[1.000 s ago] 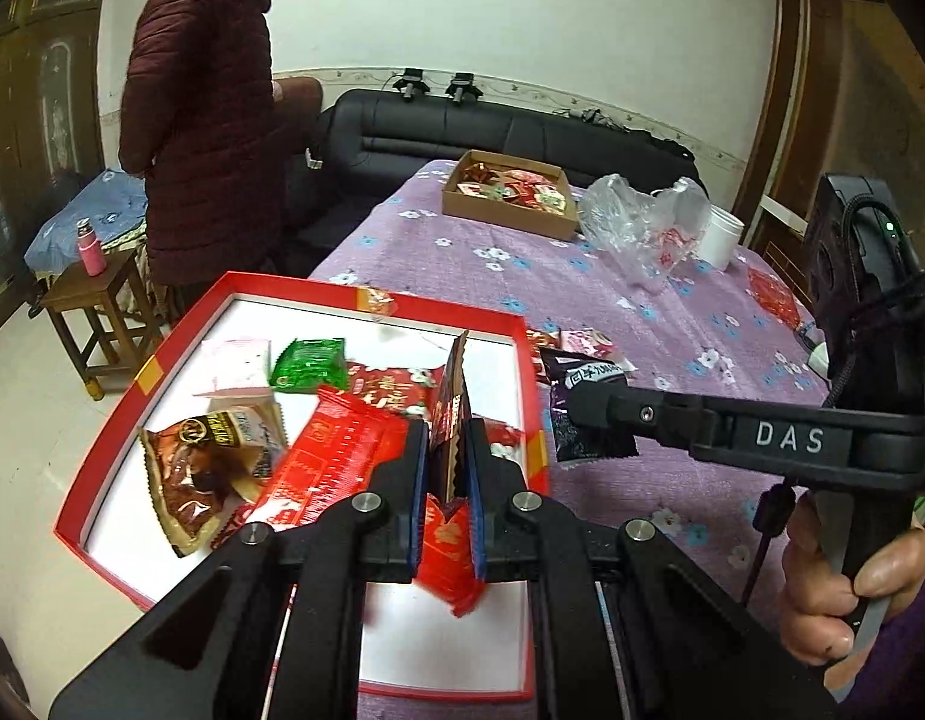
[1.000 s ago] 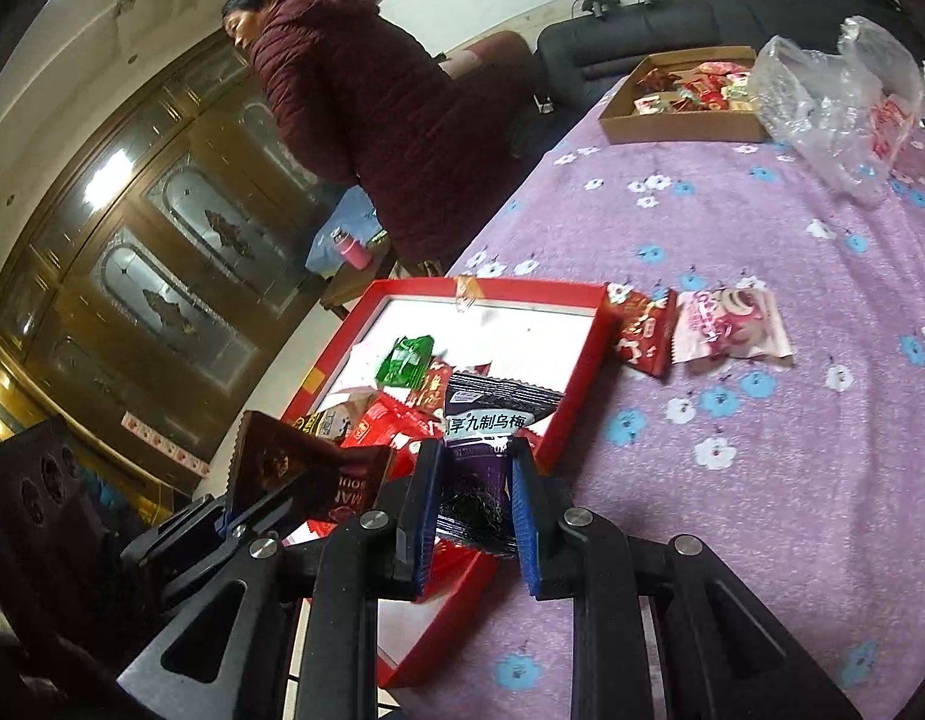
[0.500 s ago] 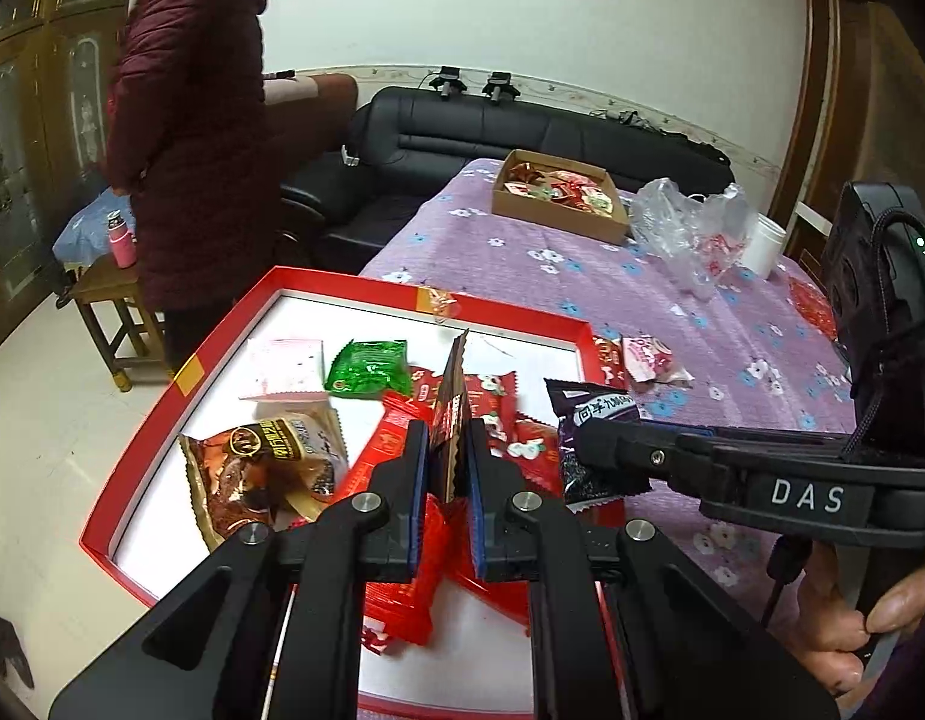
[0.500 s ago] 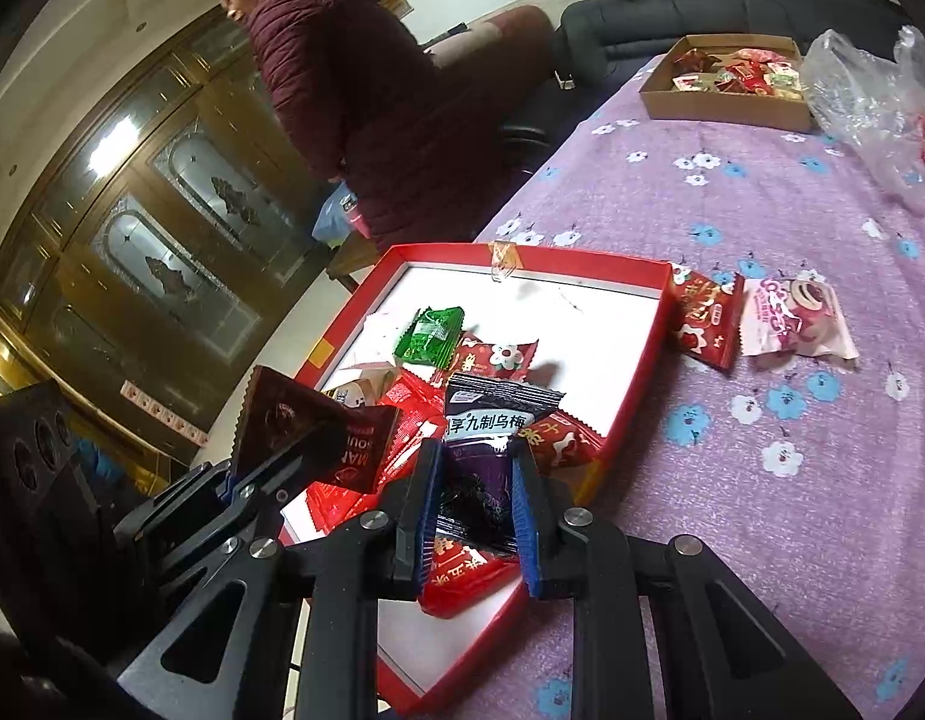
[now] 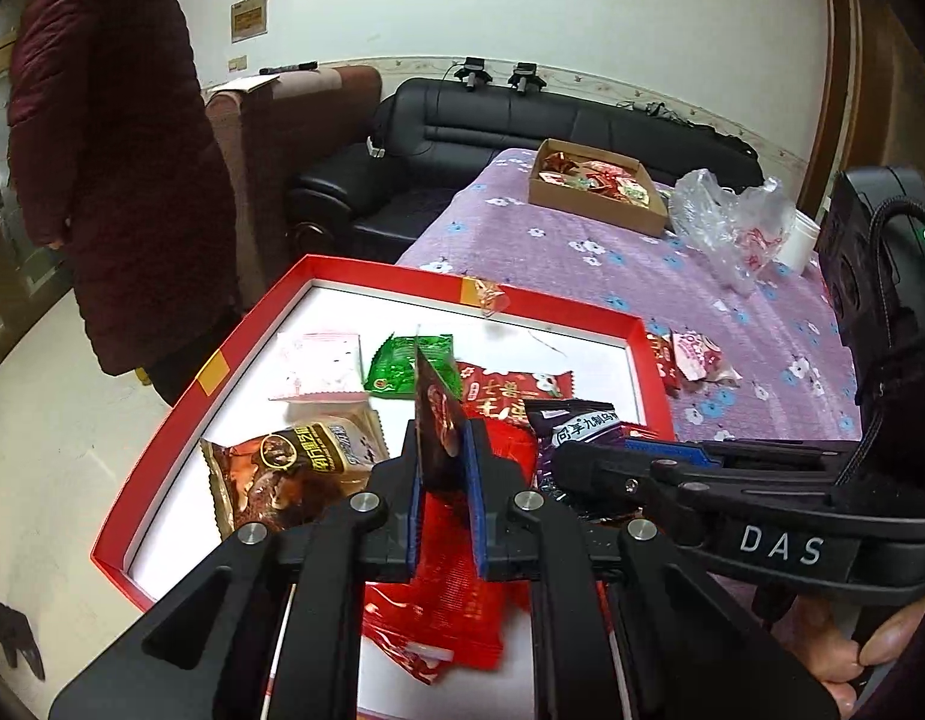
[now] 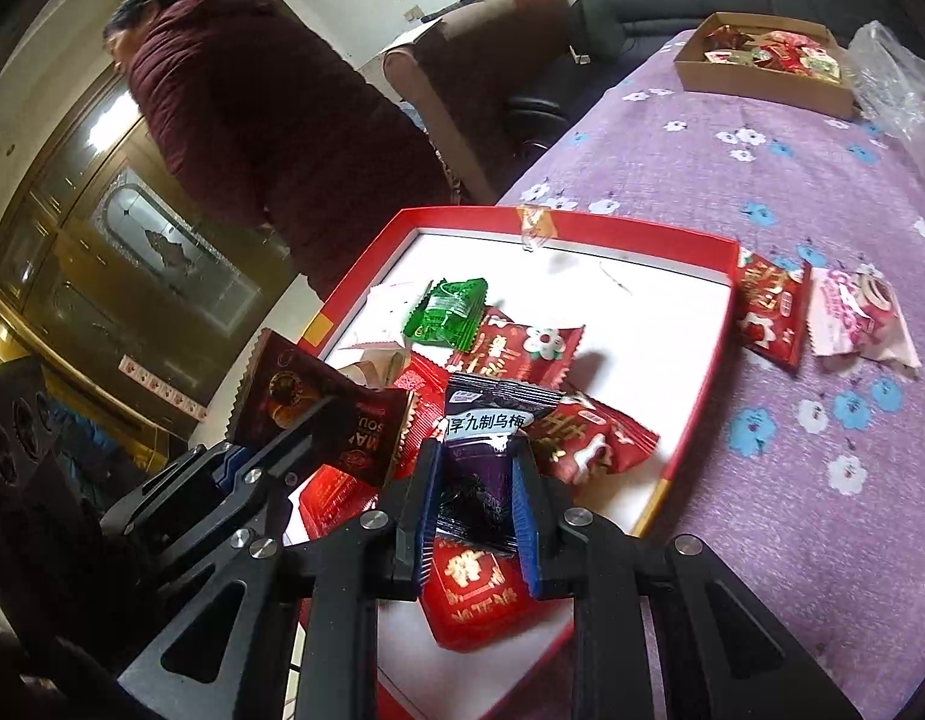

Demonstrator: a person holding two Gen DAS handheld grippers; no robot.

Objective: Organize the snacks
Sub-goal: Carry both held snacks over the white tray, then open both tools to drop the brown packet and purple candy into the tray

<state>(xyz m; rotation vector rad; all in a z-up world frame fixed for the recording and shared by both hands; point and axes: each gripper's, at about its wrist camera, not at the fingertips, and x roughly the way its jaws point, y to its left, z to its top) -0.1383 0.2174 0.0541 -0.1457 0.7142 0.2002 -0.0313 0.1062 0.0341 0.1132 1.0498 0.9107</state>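
Both grippers have slid further in over the shallow red cardboard tray point(image 5: 180, 420) since a second ago. Left gripper point(image 5: 443, 468) pinches a dark brown foil snack packet point(image 5: 438, 426) upright on edge; right gripper point(image 6: 471, 504) is clamped on a black-purple plum candy pouch point(image 6: 483, 450), both held above the red wrappers piled in the tray.

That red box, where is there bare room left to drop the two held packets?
The red box has bare white floor along its far wall, beyond the green packet, and in the far right corner. The near half is crowded with red packets under both claws.
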